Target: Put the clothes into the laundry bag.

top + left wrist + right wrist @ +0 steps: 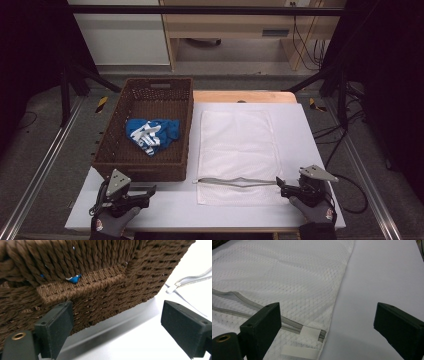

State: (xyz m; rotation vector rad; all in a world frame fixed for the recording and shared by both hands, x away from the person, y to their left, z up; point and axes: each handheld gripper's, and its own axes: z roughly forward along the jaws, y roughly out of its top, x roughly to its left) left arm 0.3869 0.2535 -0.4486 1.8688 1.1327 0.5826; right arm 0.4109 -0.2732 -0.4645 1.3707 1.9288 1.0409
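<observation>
A white mesh laundry bag (239,150) with a grey zip is laid flat on the white worktop (300,130), its zipped end at the near edge and the zip partly undone. Just left of it stands a dark brown woven rectangular basket (145,167), in which a crumpled blue and white garment (150,134) is seen.

The right claw (281,184) is held at the near right corner of the bag, level with the zip's right end and just beside it; in the right gripper view its jaws are spread wide, nothing is gripped between them, and the zip end with its white fabric tab (308,332) lies between and below the jaws, nearer the left one.

The left claw (150,190) is held low over the worktop just near of the basket's near wall, pointing rightward; in the left gripper view its jaws are likewise released and empty, with the woven wall (100,285) close ahead and the zip (192,280) visible further right
</observation>
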